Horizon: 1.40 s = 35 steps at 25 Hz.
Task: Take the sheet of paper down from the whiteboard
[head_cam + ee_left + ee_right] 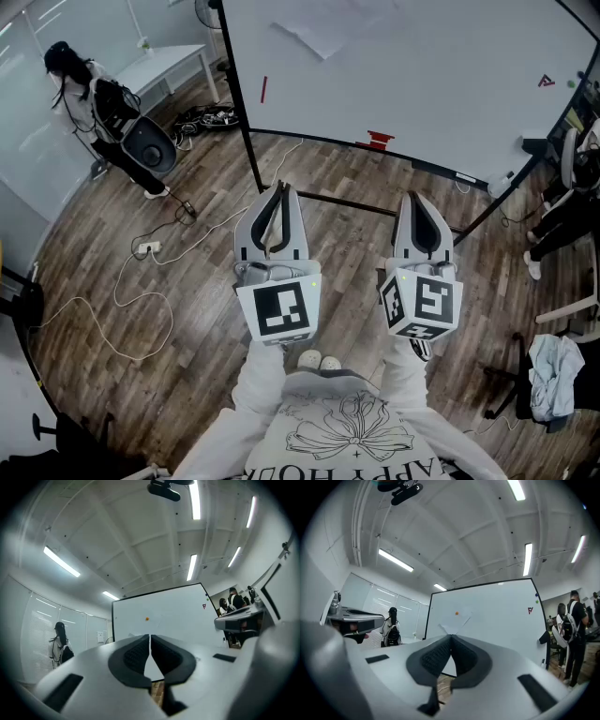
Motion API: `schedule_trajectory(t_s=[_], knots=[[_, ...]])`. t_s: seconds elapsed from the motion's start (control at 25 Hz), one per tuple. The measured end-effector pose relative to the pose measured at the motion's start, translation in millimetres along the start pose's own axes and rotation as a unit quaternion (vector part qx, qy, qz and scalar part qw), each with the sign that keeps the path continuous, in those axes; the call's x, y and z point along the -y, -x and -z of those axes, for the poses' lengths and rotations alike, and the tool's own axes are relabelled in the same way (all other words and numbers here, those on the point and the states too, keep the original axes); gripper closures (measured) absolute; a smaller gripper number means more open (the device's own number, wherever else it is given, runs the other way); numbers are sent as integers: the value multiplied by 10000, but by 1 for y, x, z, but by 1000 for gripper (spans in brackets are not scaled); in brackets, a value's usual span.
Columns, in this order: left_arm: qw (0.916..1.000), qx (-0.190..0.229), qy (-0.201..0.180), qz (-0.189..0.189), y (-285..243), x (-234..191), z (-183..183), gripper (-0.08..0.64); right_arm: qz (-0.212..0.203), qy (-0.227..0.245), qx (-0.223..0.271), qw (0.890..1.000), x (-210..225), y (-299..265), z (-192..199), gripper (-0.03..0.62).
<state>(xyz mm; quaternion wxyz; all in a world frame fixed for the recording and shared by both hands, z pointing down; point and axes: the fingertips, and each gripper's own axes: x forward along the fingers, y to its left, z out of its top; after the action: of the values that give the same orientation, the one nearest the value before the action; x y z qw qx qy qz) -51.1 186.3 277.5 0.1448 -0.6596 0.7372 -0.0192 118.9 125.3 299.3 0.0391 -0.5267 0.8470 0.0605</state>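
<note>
The whiteboard (441,66) stands on a black frame ahead of me. A white sheet of paper (323,30) hangs tilted near its top. In the right gripper view an orange magnet (456,613) pins the paper (457,624) to the whiteboard (497,616). The left gripper view shows the same magnet (147,618) on the whiteboard (173,616). My left gripper (280,190) and right gripper (418,201) are side by side above the wooden floor, well short of the board. Both are shut with nothing between the jaws, which meet at the tips in each gripper view (150,637) (451,637).
A red marker (263,89) and a red eraser (379,141) sit on the board. A person (94,103) stands at the left beside a white table (173,64). Cables and a power strip (147,248) lie on the floor. Chairs and people (572,197) are at the right.
</note>
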Motion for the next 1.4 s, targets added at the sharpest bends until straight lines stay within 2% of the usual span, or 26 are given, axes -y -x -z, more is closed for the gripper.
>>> schedule_trajectory(t_s=[0.56,0.8,0.96,1.2,1.4], knots=[[10000,-41,7,18,-25,-26,13,546,84,-143,11,9999,-7,-32,3,589],[9999,-60,-3,155,-39,-38,25,546,190,-349,16,9992,-17,-46,10,589],[9997,-128,55,211,-52,-42,33,546,216,-322,-50,9992,-22,-57,14,589],[9995,-125,90,258,-87,-44,41,546,190,-321,-92,9993,-18,-93,21,589],[9997,-144,59,213,-138,-37,56,546,125,-331,-91,9993,1,-143,35,589]])
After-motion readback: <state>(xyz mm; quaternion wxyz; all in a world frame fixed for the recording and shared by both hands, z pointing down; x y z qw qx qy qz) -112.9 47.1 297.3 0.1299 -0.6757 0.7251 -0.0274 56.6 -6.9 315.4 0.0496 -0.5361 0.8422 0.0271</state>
